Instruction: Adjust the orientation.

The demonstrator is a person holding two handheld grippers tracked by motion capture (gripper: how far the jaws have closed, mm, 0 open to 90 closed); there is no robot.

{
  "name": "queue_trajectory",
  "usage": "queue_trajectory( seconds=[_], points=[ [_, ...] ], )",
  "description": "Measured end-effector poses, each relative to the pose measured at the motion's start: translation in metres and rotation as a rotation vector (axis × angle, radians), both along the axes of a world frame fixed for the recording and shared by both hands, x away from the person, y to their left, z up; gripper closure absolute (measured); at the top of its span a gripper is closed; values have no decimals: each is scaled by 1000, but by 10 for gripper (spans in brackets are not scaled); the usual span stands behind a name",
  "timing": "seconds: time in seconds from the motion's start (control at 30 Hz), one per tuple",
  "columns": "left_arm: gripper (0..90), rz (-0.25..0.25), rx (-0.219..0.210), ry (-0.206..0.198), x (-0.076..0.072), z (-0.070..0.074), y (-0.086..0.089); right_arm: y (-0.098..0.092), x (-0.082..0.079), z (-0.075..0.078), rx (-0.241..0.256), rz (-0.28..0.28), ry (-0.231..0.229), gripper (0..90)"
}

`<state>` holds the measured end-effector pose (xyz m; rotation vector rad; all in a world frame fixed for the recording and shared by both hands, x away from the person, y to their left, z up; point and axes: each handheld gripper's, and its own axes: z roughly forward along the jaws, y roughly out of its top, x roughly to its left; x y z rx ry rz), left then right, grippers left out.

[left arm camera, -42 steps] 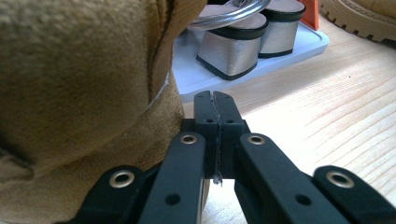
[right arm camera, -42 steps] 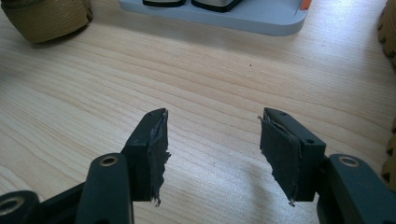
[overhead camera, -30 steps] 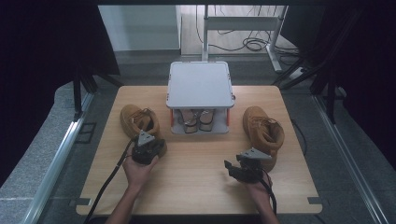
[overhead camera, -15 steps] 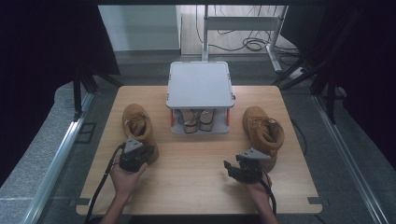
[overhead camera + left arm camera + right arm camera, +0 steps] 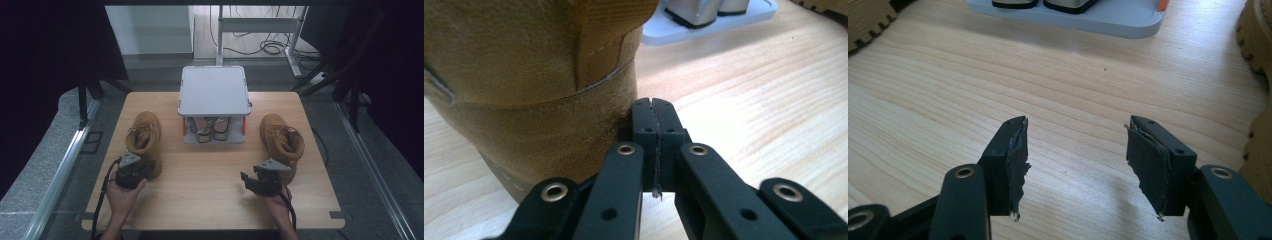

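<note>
High view: a grey shoe rack at the desk's far middle holds a pair of shoes under its top shelf. A tan boot stands left of it, another tan boot right.

Left gripper view: the left hand-held gripper, jaws pressed together, touches the suede boot's heel.

Right gripper view: the right hand-held gripper gapes over bare wood.

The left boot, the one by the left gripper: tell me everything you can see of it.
The left boot is a tan, suede-like ankle boot with laces, a stitched strip up the heel and a paler sole. It stands upright on the wooden table, left of the grey shoe rack, toe pointing away from the person. The left gripper, jaws pressed together, sits right at its heel, low beside the back seam; whether they touch is unclear.
</note>
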<state>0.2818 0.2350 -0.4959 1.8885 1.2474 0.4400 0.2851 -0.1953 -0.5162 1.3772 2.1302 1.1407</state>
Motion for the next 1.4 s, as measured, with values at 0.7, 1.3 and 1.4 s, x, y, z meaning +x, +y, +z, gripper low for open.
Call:
queue_trajectory(
  seconds=[0.7,1.3,1.4],
  points=[
    [897,166,-34,25,-18,0,76,0,1,-2,-6,-1,4,422],
    [806,-8,-46,-51,-19,19,22,-4,0,2,11,-20,-11,422],
    [696,-52,-17,-39,-14,19,6,-6,-1,4,17,-21,-15,422]
  ],
)
